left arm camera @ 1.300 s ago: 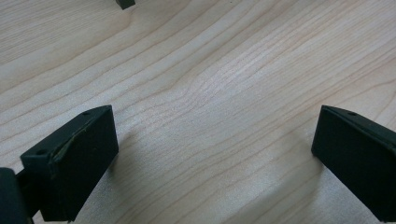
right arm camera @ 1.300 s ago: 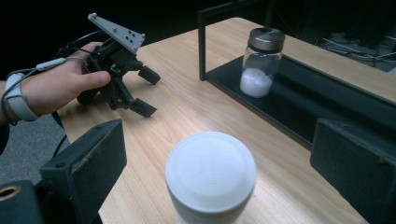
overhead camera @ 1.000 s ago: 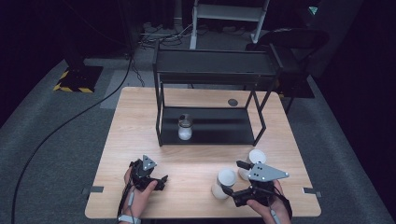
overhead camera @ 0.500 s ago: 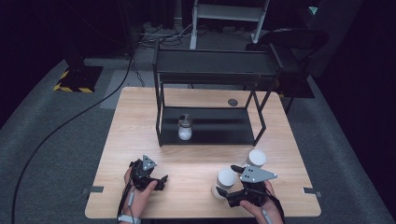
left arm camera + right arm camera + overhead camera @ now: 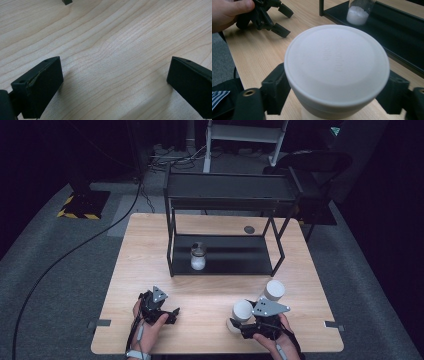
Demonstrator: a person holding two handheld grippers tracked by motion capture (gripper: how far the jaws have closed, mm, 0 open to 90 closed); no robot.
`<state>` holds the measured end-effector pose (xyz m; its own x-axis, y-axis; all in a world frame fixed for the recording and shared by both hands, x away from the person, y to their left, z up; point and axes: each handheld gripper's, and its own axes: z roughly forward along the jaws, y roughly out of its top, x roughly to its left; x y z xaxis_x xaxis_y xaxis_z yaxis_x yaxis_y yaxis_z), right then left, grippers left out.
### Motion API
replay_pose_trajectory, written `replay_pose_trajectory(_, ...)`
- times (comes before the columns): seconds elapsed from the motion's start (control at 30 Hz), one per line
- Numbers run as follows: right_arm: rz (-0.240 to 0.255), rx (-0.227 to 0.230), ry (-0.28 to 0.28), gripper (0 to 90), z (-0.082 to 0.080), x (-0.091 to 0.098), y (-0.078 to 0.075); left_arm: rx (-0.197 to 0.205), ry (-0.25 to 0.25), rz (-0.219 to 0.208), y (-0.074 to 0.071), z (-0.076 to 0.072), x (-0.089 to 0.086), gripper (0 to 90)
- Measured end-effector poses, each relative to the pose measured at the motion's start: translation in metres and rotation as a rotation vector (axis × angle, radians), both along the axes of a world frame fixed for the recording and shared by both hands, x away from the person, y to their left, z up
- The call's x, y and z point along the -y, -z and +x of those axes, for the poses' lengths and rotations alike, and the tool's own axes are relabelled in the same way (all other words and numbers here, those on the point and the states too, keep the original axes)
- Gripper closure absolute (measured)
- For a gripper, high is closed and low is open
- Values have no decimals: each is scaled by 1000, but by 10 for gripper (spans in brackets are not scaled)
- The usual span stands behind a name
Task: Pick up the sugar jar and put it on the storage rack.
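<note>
A white-lidded jar (image 5: 242, 310) stands at the table's front right. My right gripper (image 5: 239, 324) has just been closing its jaws on it. In the right gripper view the black fingers (image 5: 275, 87) press the jar's body from both sides, just under the wide lid (image 5: 337, 62). A second white-lidded jar (image 5: 274, 290) stands just behind and to the right, apart from the grip. My left gripper (image 5: 174, 315) rests open on the wood at front left, its jaws wide with only bare table (image 5: 115, 50) between them. It is also seen from the right gripper view (image 5: 282, 21).
A black two-level metal rack (image 5: 225, 265) stands mid-table, with a glass jar of white powder (image 5: 198, 257) on its lower shelf. A small dark disc (image 5: 249, 229) lies behind the rack. Bare wood (image 5: 205, 295) stretches between the grippers and the rack.
My right gripper has sunk and slid in around the nearer white-lidded jar, and its jaws have closed on it. The left gripper has kept still.
</note>
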<state>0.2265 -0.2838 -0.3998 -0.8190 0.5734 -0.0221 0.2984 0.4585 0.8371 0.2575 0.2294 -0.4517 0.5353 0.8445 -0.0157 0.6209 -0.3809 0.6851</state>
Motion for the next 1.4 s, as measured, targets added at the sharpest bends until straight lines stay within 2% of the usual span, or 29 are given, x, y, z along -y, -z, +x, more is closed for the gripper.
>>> replay_pose_trajectory(0.1,-6,9,-7,325,0,0,-2,0,0,0,0,0,0,3)
replay_pose_trajectory(0.2,-18,11,-10,328,0,-1,-5,0,0,0,0,0,0,3)
replay_pose_trajectory(0.37,5,-8,-14,326,4,1,-7,0,0,0,0,0,0,3)
replay_pose_trajectory(0.47,-2,8,-7,326,3,-1,-10,0,0,0,0,0,0,3)
replay_pose_trajectory(1.07,-14,43,-10,326,25,-8,-61,0,-1,0,0,0,0,3)
replay_pose_trajectory(1.4,-10,57,-7,326,42,-16,-82,0,0,0,0,0,0,3)
